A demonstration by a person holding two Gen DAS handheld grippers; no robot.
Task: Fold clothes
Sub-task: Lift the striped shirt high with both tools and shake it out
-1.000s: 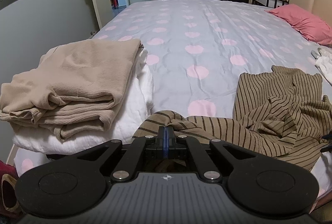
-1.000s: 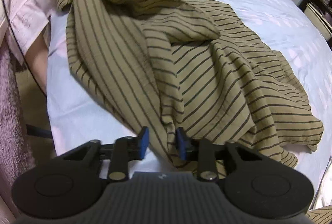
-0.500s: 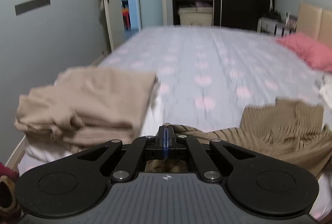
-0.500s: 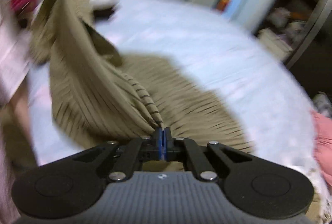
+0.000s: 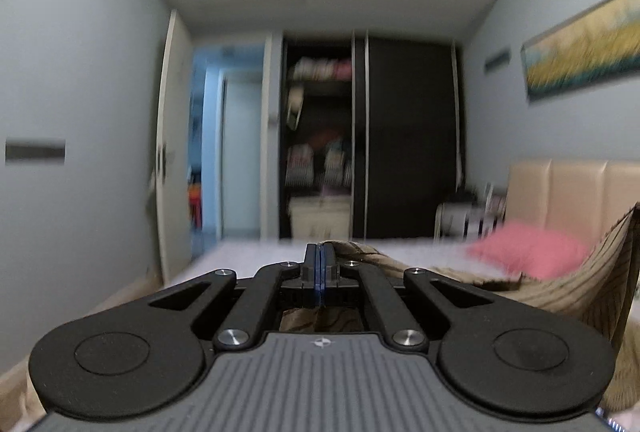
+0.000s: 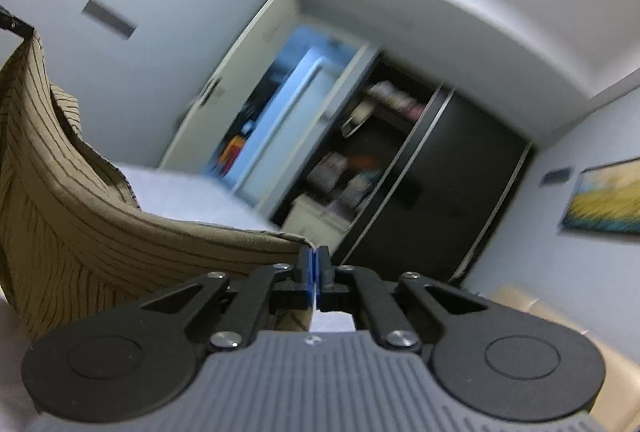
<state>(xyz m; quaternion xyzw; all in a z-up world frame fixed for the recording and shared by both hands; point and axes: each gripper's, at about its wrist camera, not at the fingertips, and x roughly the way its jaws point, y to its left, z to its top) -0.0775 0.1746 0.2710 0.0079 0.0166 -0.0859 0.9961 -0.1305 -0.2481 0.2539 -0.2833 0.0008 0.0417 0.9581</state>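
- Two grippers are up high now. A second ago both looked down at the bed; now they look across the room at the wardrobe and the ceiling.
- The striped garment has come up with them. Before, it lay crumpled on the bed. Now it hangs in the air between the two grippers, like a curved sheet.
- The left gripper is pinched tight on one edge of the cloth, with no gap between its blue pads.
- The right gripper was open around the cloth a second ago. Now it is squeezed tight on another edge.
- I think this means the garment is being lifted and spread out, so it can be laid flat for folding.
- Much is blurry, because both cameras are moving fast.
- The bottom of the garment is cut off, so I cannot tell if it touches the bed.
- The folded beige pile cannot be seen now.
- The pink pillow is only a soft blur.
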